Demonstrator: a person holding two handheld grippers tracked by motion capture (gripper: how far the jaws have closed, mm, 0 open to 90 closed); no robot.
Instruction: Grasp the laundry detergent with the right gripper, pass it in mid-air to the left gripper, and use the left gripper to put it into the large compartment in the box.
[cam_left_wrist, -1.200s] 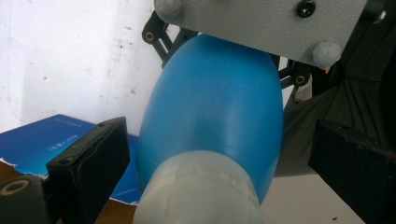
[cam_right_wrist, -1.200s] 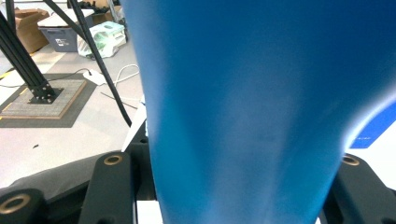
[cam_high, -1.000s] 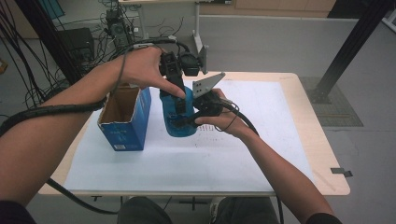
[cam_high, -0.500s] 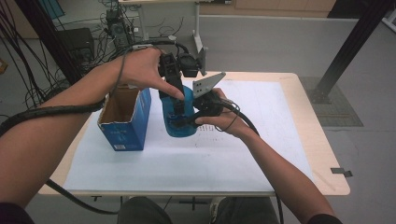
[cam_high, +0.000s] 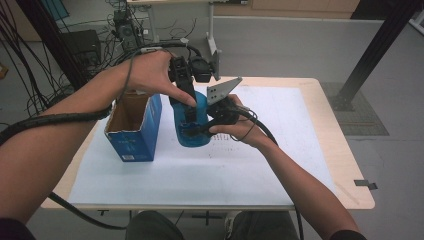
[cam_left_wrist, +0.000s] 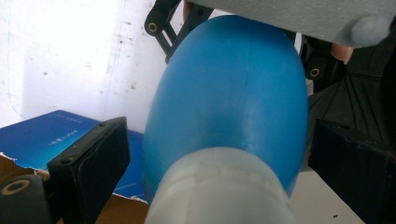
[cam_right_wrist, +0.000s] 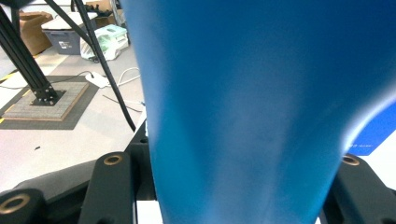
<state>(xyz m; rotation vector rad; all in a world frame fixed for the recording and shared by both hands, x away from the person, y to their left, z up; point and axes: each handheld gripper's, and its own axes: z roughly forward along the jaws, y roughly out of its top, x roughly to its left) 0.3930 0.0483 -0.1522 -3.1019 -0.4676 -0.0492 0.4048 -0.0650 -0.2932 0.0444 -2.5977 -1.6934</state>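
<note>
Two tools meet on the blue bottle (cam_high: 194, 125), held up above the desk (cam_high: 280, 165) beside the open blue box (cam_high: 132, 135): your right tool (cam_high: 197, 127) is clamped on its body, your left tool (cam_high: 189, 112) stands with jaws apart around the pale cap end. It looks like smooth, rigid, light plastic, so it may slip. Keep the grip on the wide belly, not the taper.

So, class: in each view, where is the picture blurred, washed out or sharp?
High view: evenly lit, sharp, the blue bottle clear. Left gripper view: the white table sheet washed out by glare, the bottle's pale neck soft. Right gripper view: the bottle a close blur, the floor behind sharper.
</note>
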